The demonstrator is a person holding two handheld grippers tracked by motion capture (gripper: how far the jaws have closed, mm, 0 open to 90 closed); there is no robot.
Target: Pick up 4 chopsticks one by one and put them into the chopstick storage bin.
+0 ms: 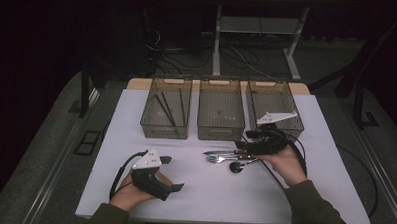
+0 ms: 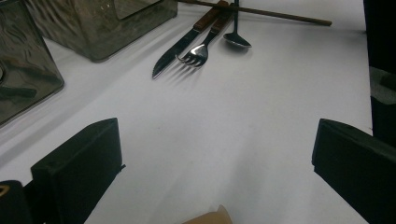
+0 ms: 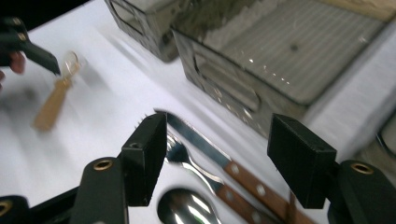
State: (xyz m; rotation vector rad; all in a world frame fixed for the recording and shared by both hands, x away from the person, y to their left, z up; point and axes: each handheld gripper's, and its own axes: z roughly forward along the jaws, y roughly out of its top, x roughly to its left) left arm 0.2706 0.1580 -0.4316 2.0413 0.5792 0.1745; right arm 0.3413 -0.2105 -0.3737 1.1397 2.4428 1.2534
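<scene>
Cutlery was laid together on the white table [image 1: 314, 171], just in front of the middle bin [image 1: 221, 116]: a knife [image 3: 210, 151], a fork [image 3: 187, 163] and a spoon [image 3: 187, 210]. The right gripper [image 3: 215, 158] was held directly over them, its jaws spread wide with nothing gripped between them. The left gripper [image 2: 215, 163] was kept well apart at the near left, its jaws likewise wide and empty above bare table. Chopsticks [image 1: 167, 107] were seen in the left bin [image 1: 165, 111].
</scene>
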